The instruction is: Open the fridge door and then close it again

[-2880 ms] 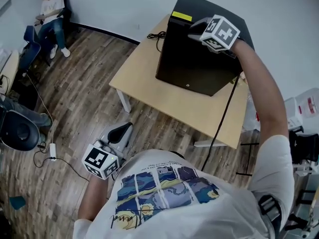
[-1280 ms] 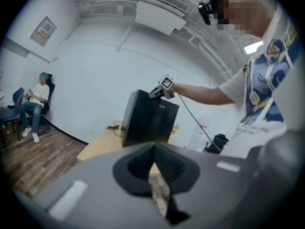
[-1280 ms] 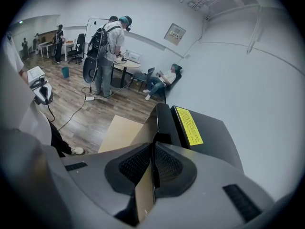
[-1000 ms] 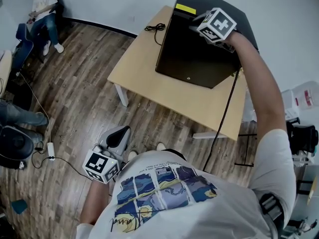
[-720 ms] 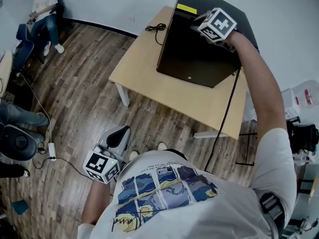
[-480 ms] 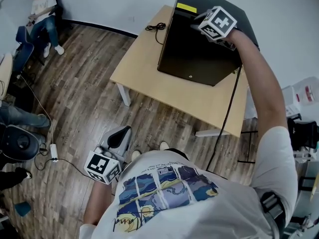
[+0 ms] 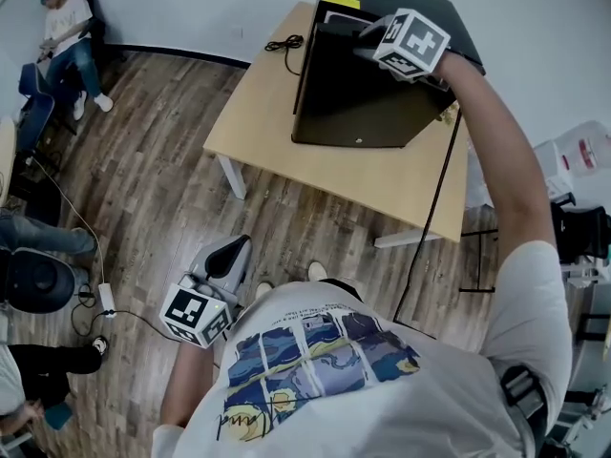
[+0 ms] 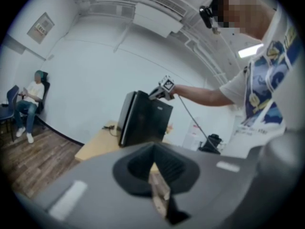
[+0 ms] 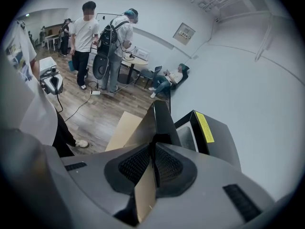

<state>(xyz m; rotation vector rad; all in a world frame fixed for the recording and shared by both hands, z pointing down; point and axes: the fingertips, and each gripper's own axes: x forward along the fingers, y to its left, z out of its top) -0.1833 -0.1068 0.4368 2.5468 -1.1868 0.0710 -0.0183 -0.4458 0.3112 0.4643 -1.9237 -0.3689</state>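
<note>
A black mini fridge [image 7: 363, 93] stands on a light wooden table [image 7: 258, 113]. Its door [image 9: 159, 120] is ajar, and a narrow gap beside the yellow label [image 7: 341, 1] shows the pale inside. My right gripper [image 7: 370, 48] is shut on the door's top edge, which runs between the jaws in the right gripper view [image 9: 153, 149]. The fridge body [image 9: 214, 137] lies just right of them. My left gripper [image 7: 232, 254] hangs low by my hip, far from the table, shut with nothing in it. From there the fridge [image 8: 143, 118] shows across the room.
A coiled black cable [image 7: 284, 44] lies on the table's far corner, and another cable [image 7: 430, 218] hangs down its right side. A person sits against the far wall [image 7: 59, 27]. Two people stand farther off [image 9: 83, 37]. White containers [image 7: 582, 160] sit at the right.
The fridge door was flush with the body before; now it has swung a little open under my right gripper. The left gripper has hardly moved.
</note>
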